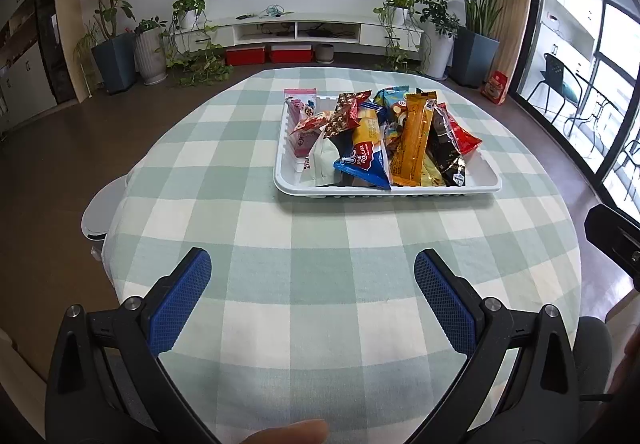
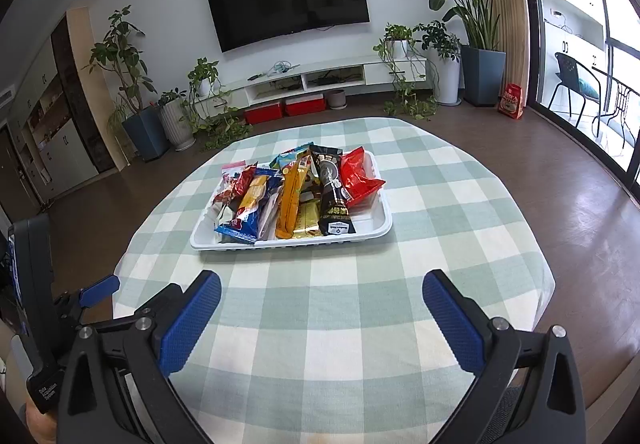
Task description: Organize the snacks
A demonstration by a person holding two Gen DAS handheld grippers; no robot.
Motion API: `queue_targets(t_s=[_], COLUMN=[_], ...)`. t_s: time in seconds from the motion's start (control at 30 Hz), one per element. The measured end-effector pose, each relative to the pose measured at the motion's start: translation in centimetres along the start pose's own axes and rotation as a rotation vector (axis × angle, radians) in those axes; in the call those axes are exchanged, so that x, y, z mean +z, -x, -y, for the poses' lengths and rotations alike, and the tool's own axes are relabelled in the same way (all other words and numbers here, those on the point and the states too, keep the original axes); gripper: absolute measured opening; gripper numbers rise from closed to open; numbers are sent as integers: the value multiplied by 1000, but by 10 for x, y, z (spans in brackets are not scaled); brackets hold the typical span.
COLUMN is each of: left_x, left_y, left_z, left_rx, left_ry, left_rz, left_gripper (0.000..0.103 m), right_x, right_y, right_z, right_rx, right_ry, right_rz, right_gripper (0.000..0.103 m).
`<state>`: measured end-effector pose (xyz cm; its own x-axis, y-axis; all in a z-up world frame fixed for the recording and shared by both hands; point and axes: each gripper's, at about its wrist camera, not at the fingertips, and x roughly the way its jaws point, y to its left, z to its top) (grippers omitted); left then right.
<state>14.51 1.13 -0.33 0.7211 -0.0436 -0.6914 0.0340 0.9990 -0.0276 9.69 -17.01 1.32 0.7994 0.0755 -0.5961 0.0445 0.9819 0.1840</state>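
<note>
Left claw (image 1: 312, 280) stands with its blue pads wide apart and nothing between them, low over the near part of the desk (image 1: 224, 228), which wears a green-and-white checked cloth. From this view the white tray (image 1: 486, 180) sits toward one o'clock, well beyond the pads, and every snack in sight lies inside it: an orange bar (image 1: 414, 138) and a blue-ended cake packet (image 1: 366, 152) lean lengthwise across the heap, a pink packet (image 1: 298, 112) lies along the ten o'clock wall, a red bag (image 1: 464, 138) overhangs the far right rim. Packets overlap and tilt because the tray is shallow and full (a loose pile, not rows). No snack lies on the cloth.

Right claw (image 2: 322, 290) is likewise spread and empty, held back from the tray (image 2: 376, 222), which here sits at about eleven o'clock. A black packet (image 2: 334, 192) and the red bag (image 2: 360, 176) show on the right side of the pile.

Snacks gathered in the tray fit either a finished collecting job or a pile waiting to be sorted.
</note>
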Motion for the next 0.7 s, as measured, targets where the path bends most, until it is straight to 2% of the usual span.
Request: queue_targets(t_s=[0.7], left_x=[0], left_y=[0], left_z=[1], left_rx=[0], left_ry=[1], left_rz=[-1], left_gripper=[103], right_x=[-1], right_y=[-1], right_z=[1], right_rx=[-3], right_ry=[0], right_rz=[-8], right_gripper=[103])
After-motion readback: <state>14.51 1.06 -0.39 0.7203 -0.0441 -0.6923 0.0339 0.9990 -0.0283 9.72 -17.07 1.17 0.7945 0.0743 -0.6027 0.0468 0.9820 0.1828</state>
